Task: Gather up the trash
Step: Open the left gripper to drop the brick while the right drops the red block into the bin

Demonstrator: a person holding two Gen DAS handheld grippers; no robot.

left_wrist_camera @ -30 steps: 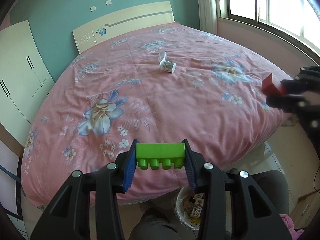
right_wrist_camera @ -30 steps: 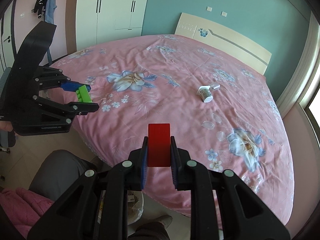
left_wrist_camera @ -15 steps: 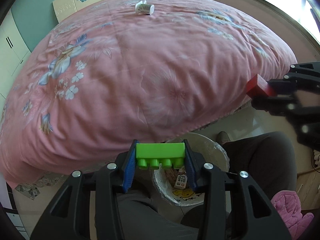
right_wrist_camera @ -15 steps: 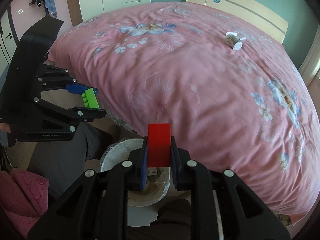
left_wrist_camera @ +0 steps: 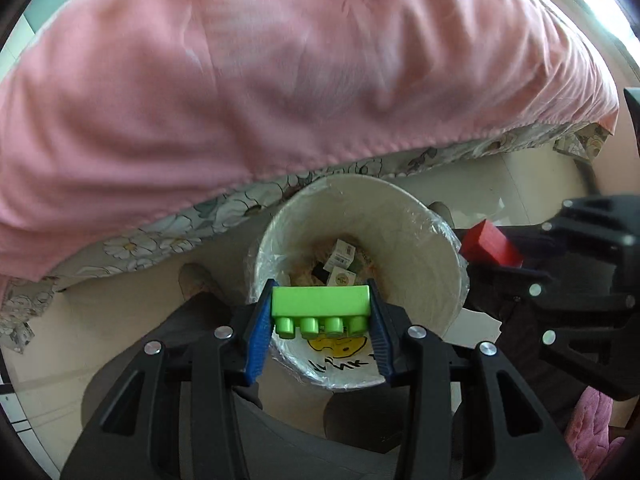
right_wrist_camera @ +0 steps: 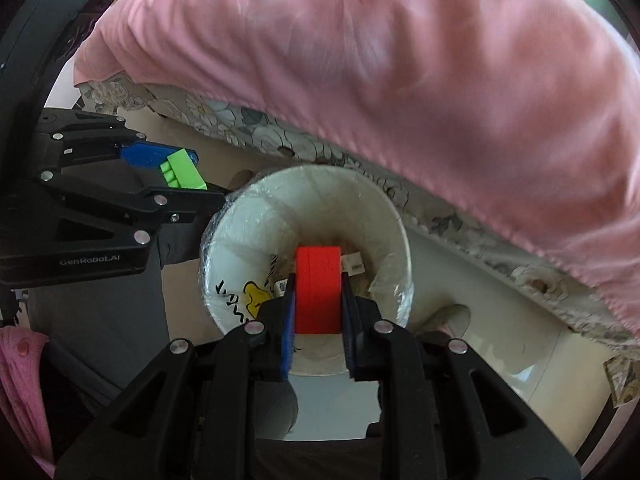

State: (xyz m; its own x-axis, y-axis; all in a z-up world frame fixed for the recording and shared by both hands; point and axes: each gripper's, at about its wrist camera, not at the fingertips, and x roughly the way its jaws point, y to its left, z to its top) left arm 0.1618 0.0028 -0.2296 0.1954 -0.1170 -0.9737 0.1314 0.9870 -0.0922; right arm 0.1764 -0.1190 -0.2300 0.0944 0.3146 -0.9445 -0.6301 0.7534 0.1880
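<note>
1. Left gripper (left_wrist_camera: 320,312): clamped on a green toy brick (left_wrist_camera: 320,302), studs toward the camera, above the 6 o'clock rim of the waste bin (left_wrist_camera: 420,248).
2. Right gripper (right_wrist_camera: 318,300): closed on a red block (right_wrist_camera: 318,288), over the bin's mouth.
3. Bin: plastic-lined, small cartons (left_wrist_camera: 342,258) inside, standing by the pink bedspread (left_wrist_camera: 280,80) at 12 o'clock.

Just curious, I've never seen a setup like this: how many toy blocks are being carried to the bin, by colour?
Green block, in the left hand-held gripper: 1
Red block, in the right hand-held gripper: 1
Total: 2, both over the lined bin.
</note>
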